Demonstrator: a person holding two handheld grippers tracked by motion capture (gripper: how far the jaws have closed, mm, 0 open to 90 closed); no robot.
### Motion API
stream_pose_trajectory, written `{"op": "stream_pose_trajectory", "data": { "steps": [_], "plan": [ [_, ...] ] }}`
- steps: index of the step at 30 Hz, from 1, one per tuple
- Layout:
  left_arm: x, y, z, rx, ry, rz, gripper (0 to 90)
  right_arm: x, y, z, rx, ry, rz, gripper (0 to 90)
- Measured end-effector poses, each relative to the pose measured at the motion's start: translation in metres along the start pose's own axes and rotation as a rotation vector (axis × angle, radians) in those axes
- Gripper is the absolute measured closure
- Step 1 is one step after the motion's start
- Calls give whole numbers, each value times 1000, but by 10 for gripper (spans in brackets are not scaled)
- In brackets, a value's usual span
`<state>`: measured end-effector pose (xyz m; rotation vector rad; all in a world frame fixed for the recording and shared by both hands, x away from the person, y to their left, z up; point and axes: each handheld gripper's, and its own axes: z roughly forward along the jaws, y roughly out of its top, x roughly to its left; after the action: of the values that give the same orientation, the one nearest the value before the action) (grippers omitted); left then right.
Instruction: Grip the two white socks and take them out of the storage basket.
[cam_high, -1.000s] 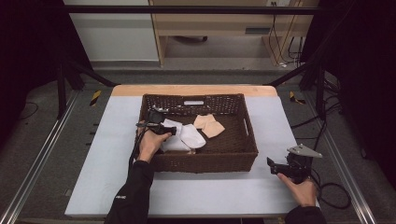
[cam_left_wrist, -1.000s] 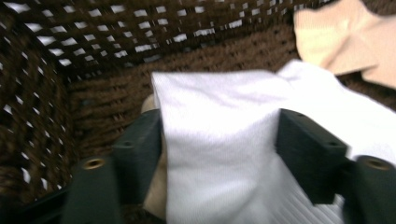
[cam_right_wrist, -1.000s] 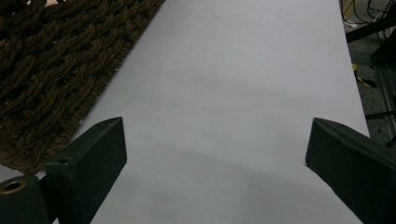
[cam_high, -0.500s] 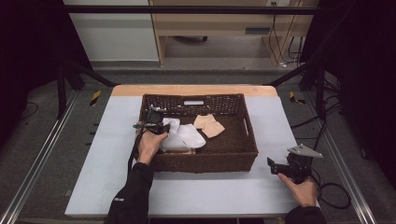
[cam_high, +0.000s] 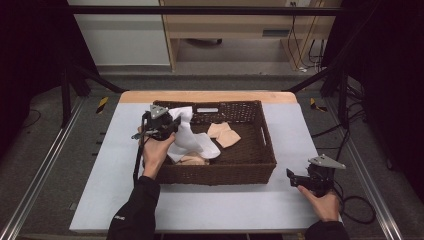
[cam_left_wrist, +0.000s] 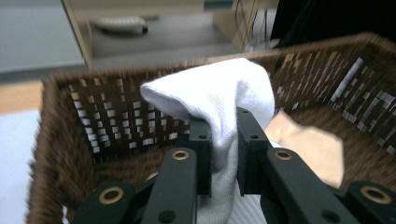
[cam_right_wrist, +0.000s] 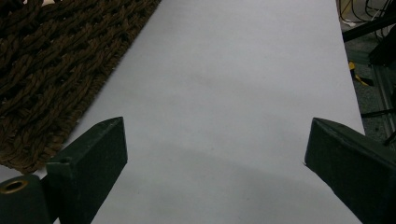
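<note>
A dark woven basket (cam_high: 220, 175) stands in the middle of the pale table (cam_high: 225, 207). My left gripper (cam_high: 171, 126) is above the basket's left part; its jaws have just been closing and now pinch a white cloth (cam_high: 192, 142), which hangs down into the basket. In the left gripper view the left gripper (cam_left_wrist: 223, 128) presses both pads on a fold of the white cloth (cam_left_wrist: 219, 88). Tan cloths (cam_high: 225, 135) lie on the basket floor. My right gripper (cam_high: 293, 177) rests on the table at the right; the right gripper (cam_right_wrist: 215, 140) stands open with nothing between its jaws.
Another tan piece (cam_high: 192, 160) lies under the hanging white cloth. In the right gripper view the basket's outer wall (cam_right_wrist: 56, 65) is at the left and bare table (cam_right_wrist: 233, 70) lies ahead. Metal rails run along both table sides, and cables lie on the floor at right.
My left gripper has shut on the white cloth and lifted it up out of the basket's left part. The right gripper has stayed in place.
</note>
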<state>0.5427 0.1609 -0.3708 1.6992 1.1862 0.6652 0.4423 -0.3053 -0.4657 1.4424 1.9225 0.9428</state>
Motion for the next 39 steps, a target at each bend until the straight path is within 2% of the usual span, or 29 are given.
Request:
{"op": "stream_pose_trajectory", "data": {
  "steps": [6, 18, 29, 34, 39],
  "plan": [
    [-7, 12, -18, -97, -16, 5, 791, 0, 0, 0, -2, -1, 5, 60],
    [-12, 34, -54, -216, -64, -26, 791, 0, 0, 0, -8, -1, 4, 61],
    [-8, 44, -81, -268, -88, -25, 791, 0, 0, -1, -6, -6, -3, 61],
    [-3, 46, -89, -279, -83, -28, 790, 0, 0, -1, -6, -3, 1, 61],
    [9, 45, -105, -300, -70, -43, 790, 0, 0, -1, -3, -4, -5, 61]
  ]
}}
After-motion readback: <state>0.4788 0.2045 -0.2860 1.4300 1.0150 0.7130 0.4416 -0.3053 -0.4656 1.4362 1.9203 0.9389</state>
